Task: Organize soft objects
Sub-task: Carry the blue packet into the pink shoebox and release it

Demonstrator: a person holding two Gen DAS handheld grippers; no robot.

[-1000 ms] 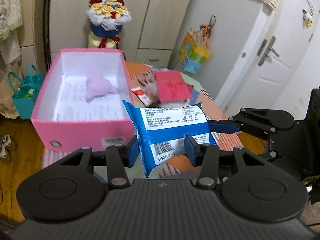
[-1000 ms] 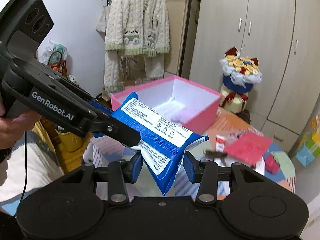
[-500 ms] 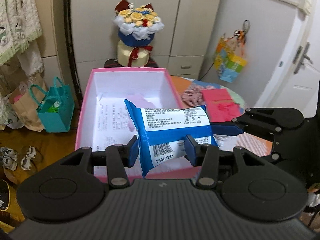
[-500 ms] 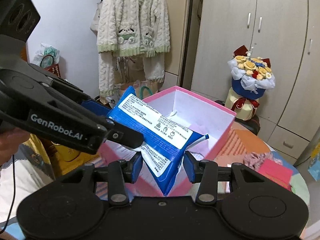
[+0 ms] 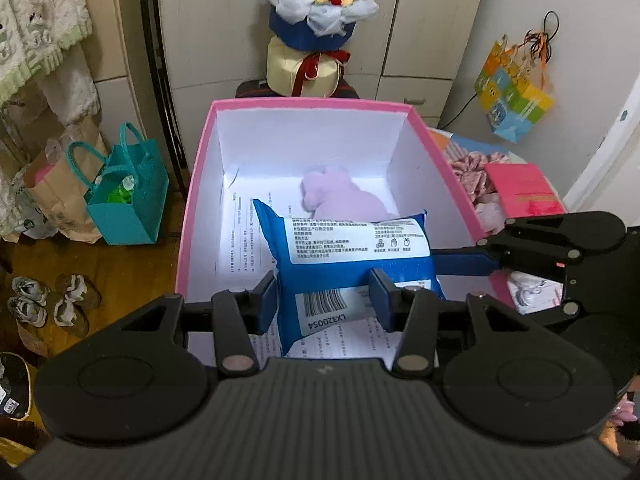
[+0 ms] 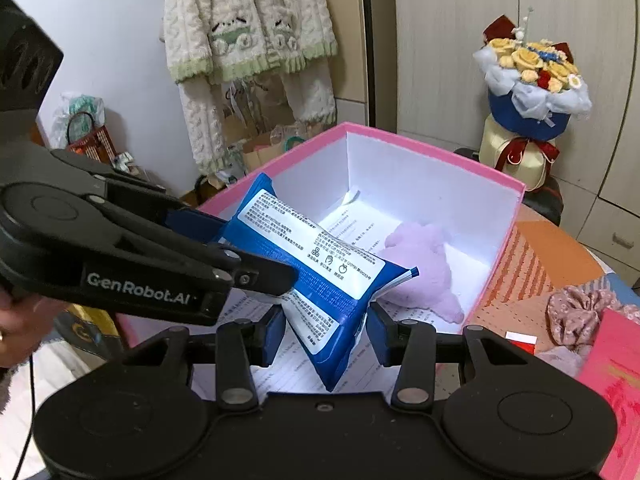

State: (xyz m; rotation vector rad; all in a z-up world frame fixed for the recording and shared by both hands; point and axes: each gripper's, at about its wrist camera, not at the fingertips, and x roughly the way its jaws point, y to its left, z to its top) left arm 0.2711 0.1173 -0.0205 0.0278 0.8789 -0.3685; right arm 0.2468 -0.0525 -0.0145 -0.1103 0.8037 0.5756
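Both tools, left tool [image 5: 323, 299] and right tool [image 6: 326, 335], gripped blue pack [image 5: 352, 264]; pink box [image 5: 192, 216] floor lay directly below, plush [image 5: 344, 198] at 12 o'clock.

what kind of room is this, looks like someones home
Most likely a bedroom or living space in a home: built-in wardrobe doors, a knitted cardigan hanging on the wall, and shoes on the wooden floor.

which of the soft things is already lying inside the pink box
The lilac plush toy lies on the pink box floor. The blue wipes pack is gripper-held above it; the floral scrunchie lies outside.
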